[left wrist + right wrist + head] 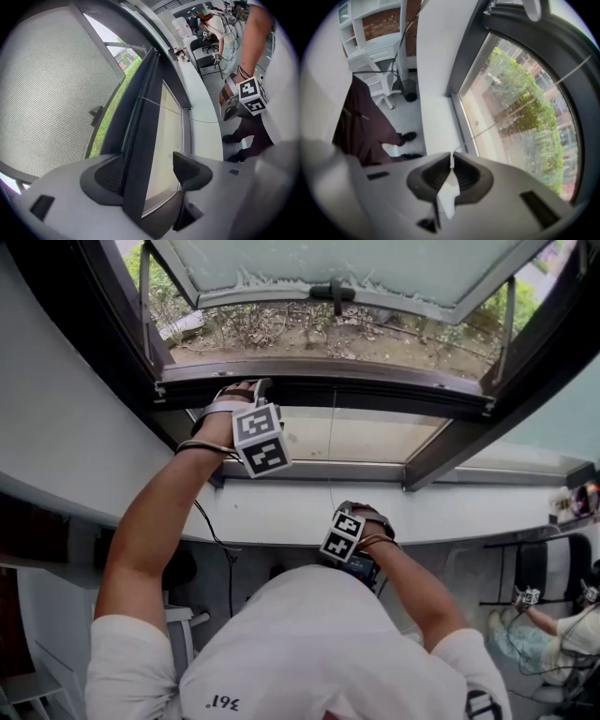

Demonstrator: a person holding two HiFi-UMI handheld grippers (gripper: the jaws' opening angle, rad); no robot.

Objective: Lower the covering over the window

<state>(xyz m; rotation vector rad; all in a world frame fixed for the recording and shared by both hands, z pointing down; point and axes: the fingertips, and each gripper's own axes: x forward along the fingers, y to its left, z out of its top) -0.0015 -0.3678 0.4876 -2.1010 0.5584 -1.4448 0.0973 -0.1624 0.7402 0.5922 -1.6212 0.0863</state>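
"Grippers first, in the head view: where are they?"

"The left gripper is raised to a dark bar that crosses the window. The right gripper sits lower, near the white sill. A thin cord runs from the bar down to it."

"And the left gripper view?"

"The left gripper has its jaws apart, one on either side of the dark bar — the bar lies between them, and a gap shows beside the right-hand jaw. The cord leaves the bar's edge."

"The right gripper view?"

"The right gripper has its jaws closed together on a white tab at the cord's end. From there the cord stretches away in a straight line. The covering's own fabric can't be made out in any view."
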